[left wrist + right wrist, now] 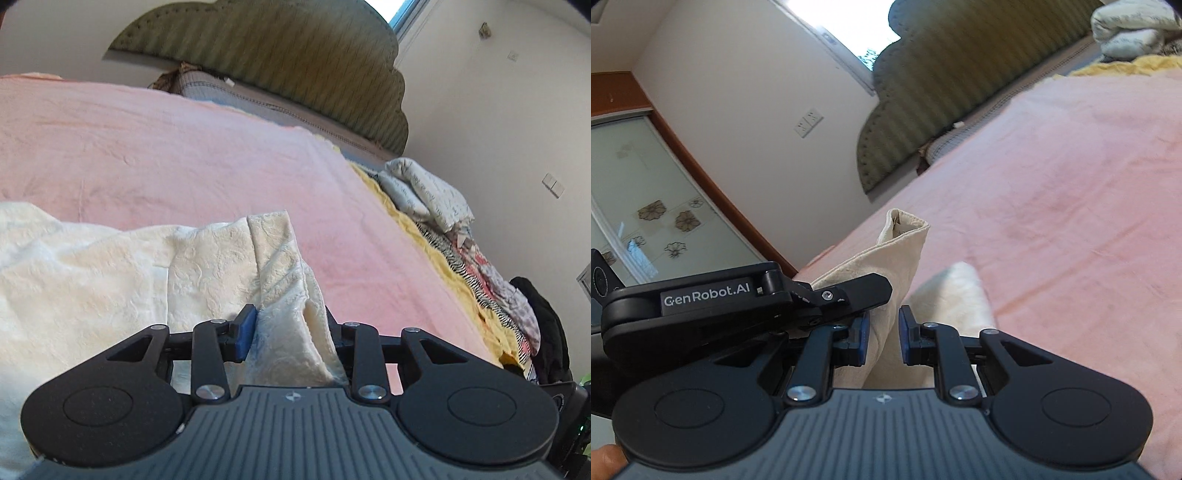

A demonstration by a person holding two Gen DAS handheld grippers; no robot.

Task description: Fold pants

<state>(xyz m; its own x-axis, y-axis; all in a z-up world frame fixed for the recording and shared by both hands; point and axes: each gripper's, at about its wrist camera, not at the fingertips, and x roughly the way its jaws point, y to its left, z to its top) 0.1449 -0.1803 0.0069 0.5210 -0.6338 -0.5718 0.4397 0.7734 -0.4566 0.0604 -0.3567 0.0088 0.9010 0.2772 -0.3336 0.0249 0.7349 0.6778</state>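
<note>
Pink fabric covers the one bed (166, 147) that fills most of both of your views, from 9 o'clock across to 3 o'clock. Behind it stands one green striped headboard (295, 66) with a scalloped edge, at 12 o'clock in the left wrist view and at 1 o'clock in the right wrist view. In the right wrist view you see one wardrobe door (635, 195) with flower prints at 9 o'clock.

You have one pair of cream pants (110, 277), with an embossed pattern. It lies on the pink cover at 8 o'clock in the left wrist view, and a fold of it rises up between the fingers there. One pile of mixed clothes (480, 258) lies along the bed edge at 3 o'clock, with one pale folded quilt (424, 188) at its far end.

Your two grippers are both in the cloth. Your left gripper (291, 332) is closed on a thick fold of the pants; one blue pad (245, 332) shows, the other is hidden by the fabric. Your right gripper (882, 339) holds another cream fold between its two blue pads (907, 336), and the left gripper (775, 299) lies just beside it at 9 o'clock, touching the same cloth.
</note>
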